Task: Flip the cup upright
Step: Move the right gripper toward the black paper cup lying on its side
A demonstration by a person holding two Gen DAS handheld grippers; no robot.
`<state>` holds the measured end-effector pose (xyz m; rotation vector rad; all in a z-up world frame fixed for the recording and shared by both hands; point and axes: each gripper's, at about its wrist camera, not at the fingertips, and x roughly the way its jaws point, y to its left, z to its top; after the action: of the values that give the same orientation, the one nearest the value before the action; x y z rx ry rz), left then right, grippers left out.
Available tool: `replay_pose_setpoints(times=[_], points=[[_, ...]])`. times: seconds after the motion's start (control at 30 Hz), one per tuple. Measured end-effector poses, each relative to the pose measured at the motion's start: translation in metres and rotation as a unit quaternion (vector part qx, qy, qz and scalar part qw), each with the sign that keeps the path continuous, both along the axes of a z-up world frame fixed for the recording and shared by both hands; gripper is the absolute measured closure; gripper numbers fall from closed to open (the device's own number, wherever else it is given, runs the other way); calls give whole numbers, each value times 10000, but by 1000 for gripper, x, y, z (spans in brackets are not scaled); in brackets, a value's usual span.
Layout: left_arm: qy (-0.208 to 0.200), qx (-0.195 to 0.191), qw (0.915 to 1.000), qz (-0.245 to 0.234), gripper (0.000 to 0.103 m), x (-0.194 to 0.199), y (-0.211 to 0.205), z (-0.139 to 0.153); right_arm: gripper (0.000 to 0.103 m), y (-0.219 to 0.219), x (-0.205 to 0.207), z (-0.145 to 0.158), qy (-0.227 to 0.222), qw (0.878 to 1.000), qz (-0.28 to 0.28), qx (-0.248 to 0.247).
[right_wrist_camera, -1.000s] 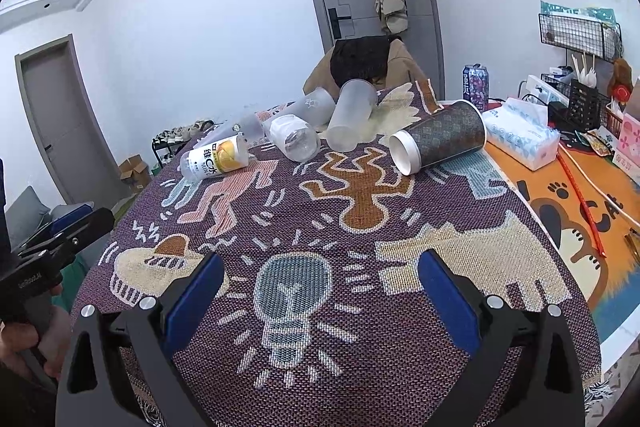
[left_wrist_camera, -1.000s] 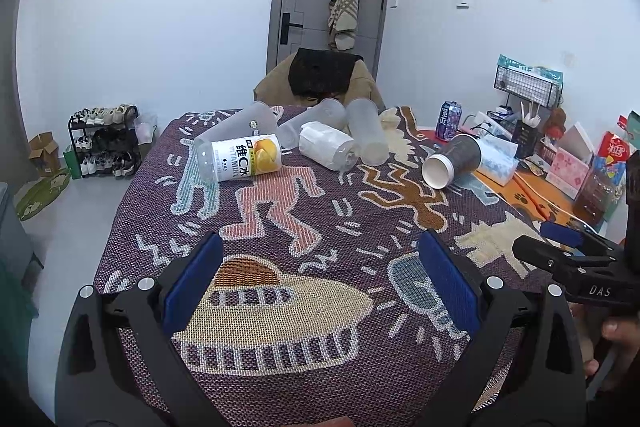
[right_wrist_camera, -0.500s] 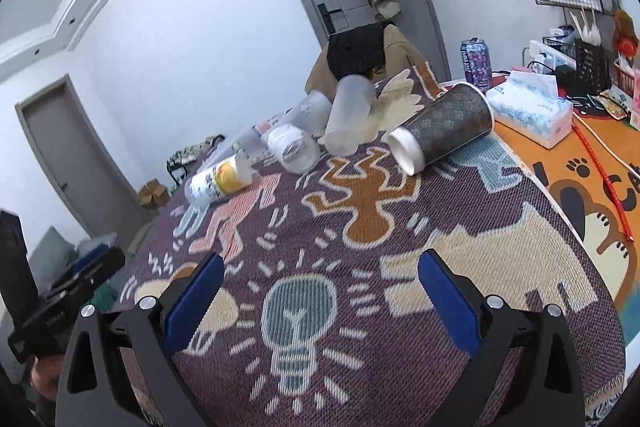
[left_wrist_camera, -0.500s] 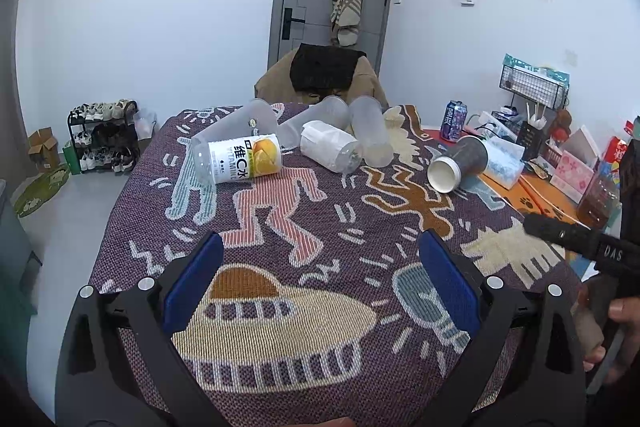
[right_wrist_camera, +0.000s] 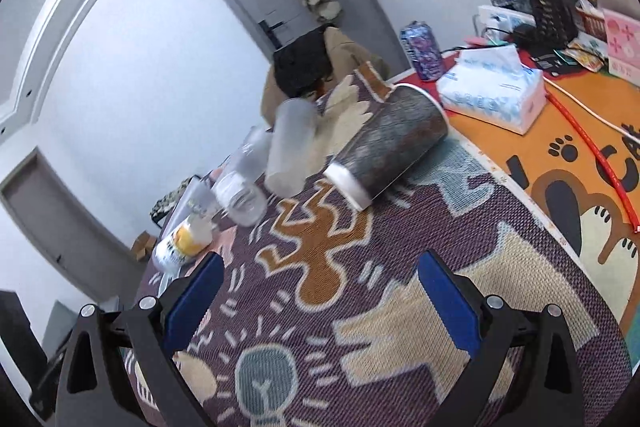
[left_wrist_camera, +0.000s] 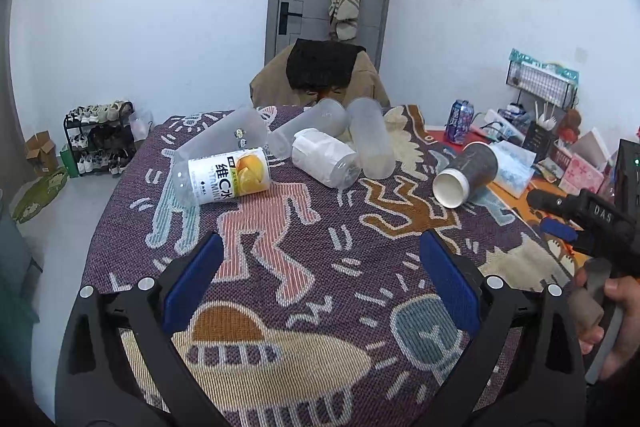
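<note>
Since the earlier frames the right hand-held gripper point(right_wrist_camera: 318, 303) has been rolled and brought nearer the dark paper cup point(right_wrist_camera: 390, 150), which now appears larger and tilted in the right wrist view; the cup itself has not been shifted.

The dark paper cup is found lying on its side on the patterned cloth point(right_wrist_camera: 400, 307) covering the tabletop, at about 12 o'clock from the right hand-held gripper, white rim turned toward the camera. In the left wrist view the same cup point(left_wrist_camera: 466, 173) is seen at about 2 o'clock, open mouth facing forward-left.

The right hand-held gripper is held released, blue pads spread wide, nothing between them, apart from the cup. The left hand-held gripper point(left_wrist_camera: 320, 279) is likewise released and empty, above the cloth. The right hand-held gripper point(left_wrist_camera: 560, 223) is also seen from the left wrist view at 3 o'clock, gripped by a hand point(left_wrist_camera: 612, 323).

Just beside the cup, at its 9 o'clock, a frosted cup point(right_wrist_camera: 290, 147) is lying on its side, with further clear cups and an orange-labelled bottle point(left_wrist_camera: 224, 181) beyond. A tissue pack point(right_wrist_camera: 494, 89) and a purple can point(right_wrist_camera: 422, 51) are noted at 1 o'clock on the orange mat point(right_wrist_camera: 560, 131).
</note>
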<state>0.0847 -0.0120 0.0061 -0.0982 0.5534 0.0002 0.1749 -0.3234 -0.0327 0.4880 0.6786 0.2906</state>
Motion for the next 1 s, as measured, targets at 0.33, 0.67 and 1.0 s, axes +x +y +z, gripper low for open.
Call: replay_pose_setpoints(times=[0.33, 0.67, 1.0], points=[[40, 2, 10000, 69, 6, 36, 2, 11, 8, -21, 47, -10, 267, 9978, -261, 544], [249, -3, 9997, -33, 6, 72, -13, 3, 8, -46, 111, -33, 827, 9841, -630, 1438], [451, 11, 9989, -86, 6, 90, -24, -11, 8, -51, 164, -60, 1210, 9709, -981, 1820]])
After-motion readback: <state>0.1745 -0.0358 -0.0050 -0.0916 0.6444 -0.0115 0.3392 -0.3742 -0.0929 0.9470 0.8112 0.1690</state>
